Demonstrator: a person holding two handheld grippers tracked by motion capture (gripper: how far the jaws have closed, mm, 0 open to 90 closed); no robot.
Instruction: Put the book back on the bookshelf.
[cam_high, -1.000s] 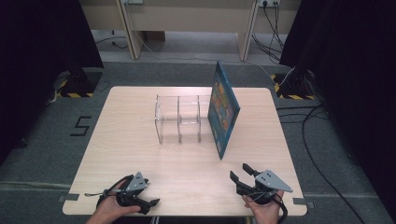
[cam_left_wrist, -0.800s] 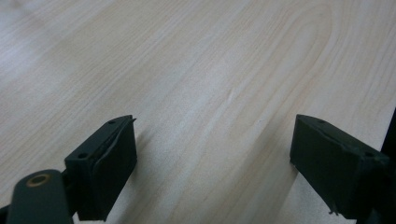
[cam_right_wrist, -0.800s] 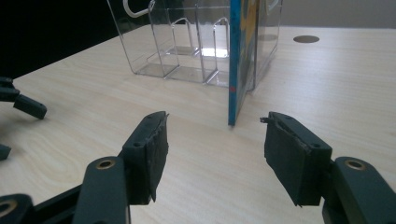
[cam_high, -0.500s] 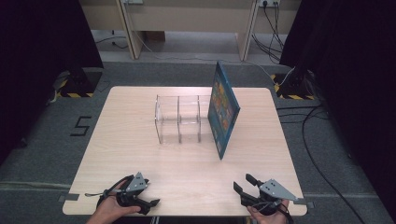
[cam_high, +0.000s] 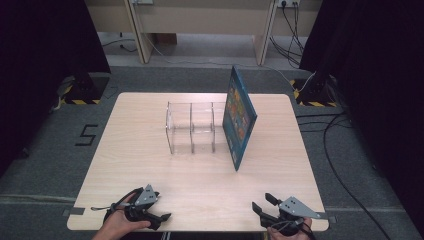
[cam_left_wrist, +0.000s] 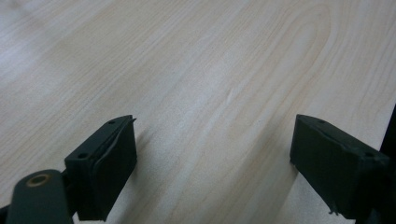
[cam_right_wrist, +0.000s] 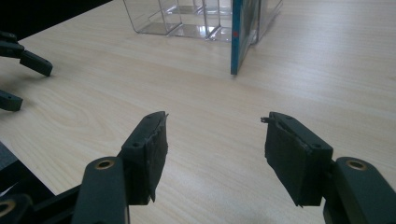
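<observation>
Your left hand-held gripper (cam_high: 161, 218) and right hand-held gripper (cam_high: 263, 203) both rest at the desk's (cam_high: 140, 150) near edge with jaws apart and empty, while the blue book (cam_high: 239, 117) leans on the clear rack's (cam_high: 192, 127) right side, mid-desk.

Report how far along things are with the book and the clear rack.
Done: nothing evident; the blue picture book leans against the clear acrylic divider rack, outside its slots. In hand: nothing; the left gripper and right gripper sit open near the table's front edge. Any handling remains.
</observation>
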